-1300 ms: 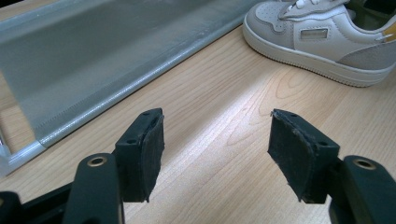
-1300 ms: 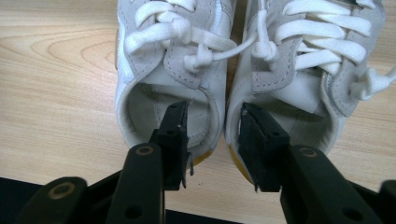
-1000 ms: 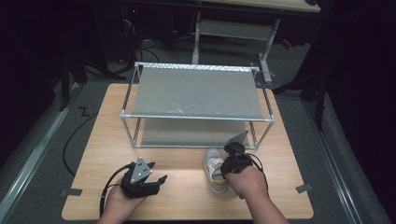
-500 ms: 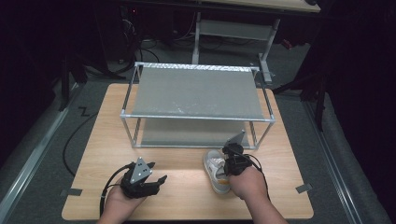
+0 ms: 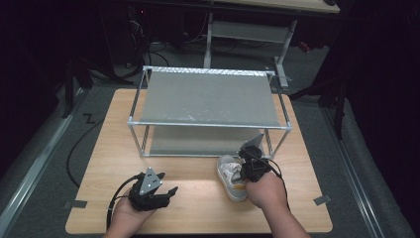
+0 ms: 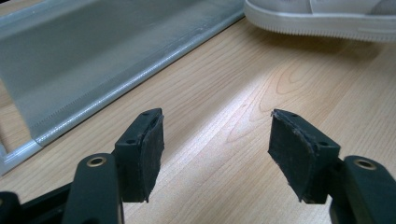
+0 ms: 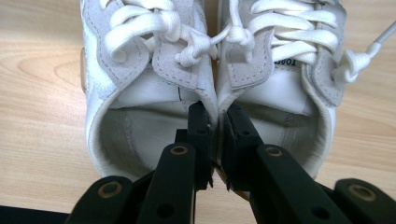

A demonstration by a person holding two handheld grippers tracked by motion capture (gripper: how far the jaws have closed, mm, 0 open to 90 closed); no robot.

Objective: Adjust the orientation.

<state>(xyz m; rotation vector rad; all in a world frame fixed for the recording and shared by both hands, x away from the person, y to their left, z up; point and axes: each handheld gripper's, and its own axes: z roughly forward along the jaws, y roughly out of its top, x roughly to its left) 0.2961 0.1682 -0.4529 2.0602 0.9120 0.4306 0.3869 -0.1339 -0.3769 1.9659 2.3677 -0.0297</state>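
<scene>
My right claw (image 7: 215,140) has just been closing and clamps the touching inner walls of a pair of white shoes (image 7: 210,70) near the table's (image 5: 198,208) front edge, before the shelf rack (image 5: 208,99). My left claw (image 6: 215,154) rests apart, holding nothing.

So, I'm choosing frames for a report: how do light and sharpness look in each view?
High view: dark surroundings, the table lit, a bright patch beside the shoes, slightly soft. Left gripper view: glare streak on the wood, the open left gripper sharp. Right gripper view: even light, laces crisp, the right gripper pinching the shoes' inner walls.
</scene>
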